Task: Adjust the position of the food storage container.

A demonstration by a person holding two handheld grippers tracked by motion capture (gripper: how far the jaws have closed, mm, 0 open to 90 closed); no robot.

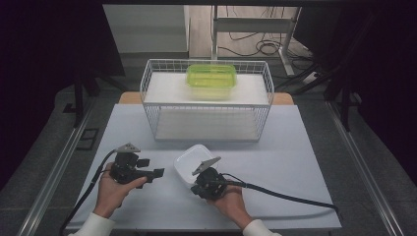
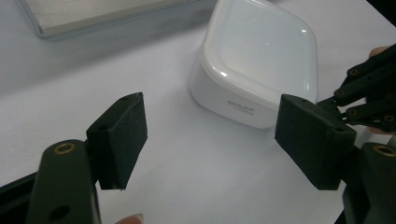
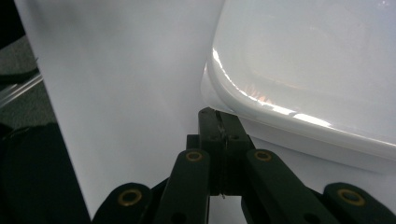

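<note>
A white lidded container (image 1: 188, 162) (image 2: 259, 60) (image 3: 317, 60) sits on the pale table (image 1: 295, 147), between the two hands. My left gripper (image 1: 151, 167) (image 2: 215, 140) is to its left, held level and aimed at it, jaws wide open with nothing between the pads (image 2: 122, 137). My right gripper (image 1: 195, 183) (image 3: 220, 122) is at the container's near corner. Its jaws are pressed together, and the tip touches the wall just under the lid's rim. Its linkage (image 2: 369, 88) reaches in beside the container in the left gripper view.
A white wire basket (image 1: 206, 105) with two levels stands at the back of the table, a green lidded container (image 1: 211, 78) on its upper shelf. Cables trail from both grippers toward the table's front edge. Metal rails run along both sides of the table.
</note>
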